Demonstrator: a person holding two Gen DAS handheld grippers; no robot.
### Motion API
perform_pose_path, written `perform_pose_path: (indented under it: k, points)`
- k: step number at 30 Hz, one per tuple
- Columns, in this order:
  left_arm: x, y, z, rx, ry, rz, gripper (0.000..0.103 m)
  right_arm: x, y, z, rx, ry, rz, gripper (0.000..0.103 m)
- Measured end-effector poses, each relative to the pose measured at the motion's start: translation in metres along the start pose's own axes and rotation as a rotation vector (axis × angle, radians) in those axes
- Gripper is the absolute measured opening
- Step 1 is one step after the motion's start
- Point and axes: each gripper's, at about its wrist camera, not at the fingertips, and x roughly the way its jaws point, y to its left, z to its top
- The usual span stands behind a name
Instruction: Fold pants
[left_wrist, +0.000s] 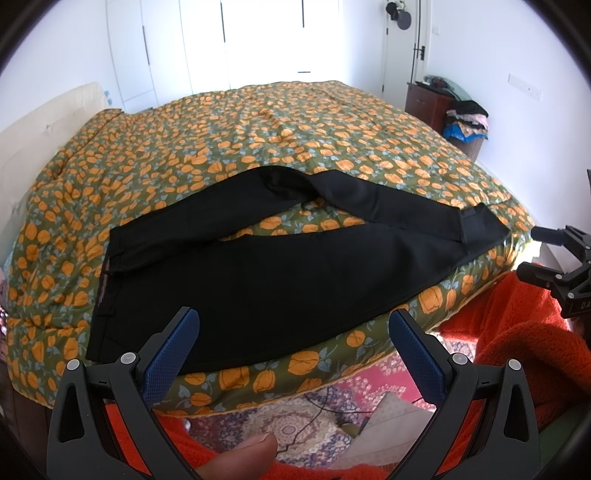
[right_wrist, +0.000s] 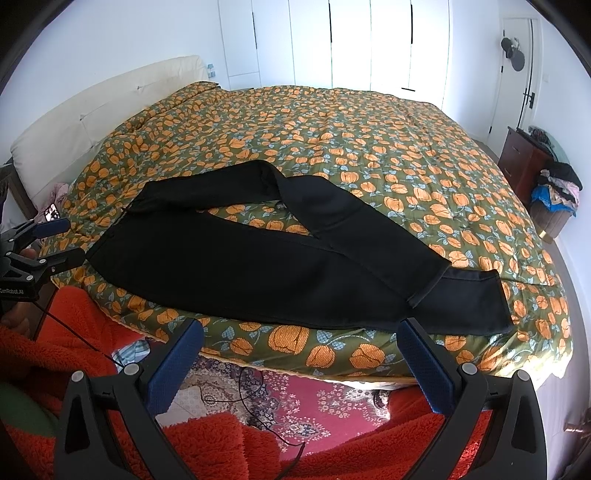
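Observation:
Black pants (left_wrist: 258, 269) lie spread along the near edge of the bed, waistband at the left, leg ends at the right. One leg bows away from the other, showing bedspread between them. They also show in the right wrist view (right_wrist: 266, 269). My left gripper (left_wrist: 293, 325) is open and empty, hovering just off the bed edge before the pants' seat. My right gripper (right_wrist: 301, 334) is open and empty, before the leg ends; it also shows at the right of the left wrist view (left_wrist: 532, 251). The left gripper appears at the left of the right wrist view (right_wrist: 74, 240).
The bed has a green bedspread with orange flowers (right_wrist: 369, 147) and a cream headboard (right_wrist: 92, 122). A patterned pink rug (right_wrist: 295, 398) lies on the floor below. A brown cabinet (right_wrist: 521, 158) and a pile of clothes (right_wrist: 557, 188) stand at the right wall.

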Motion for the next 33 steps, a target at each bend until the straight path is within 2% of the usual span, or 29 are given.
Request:
perform_pose_path:
  k: [33]
  points:
    - [0.0024, 0.0023, -0.0056, -0.013, 0.015, -0.007, 0.102, 0.0012, 0.0012, -0.0017, 0.002, 0.004, 0.002, 0.103]
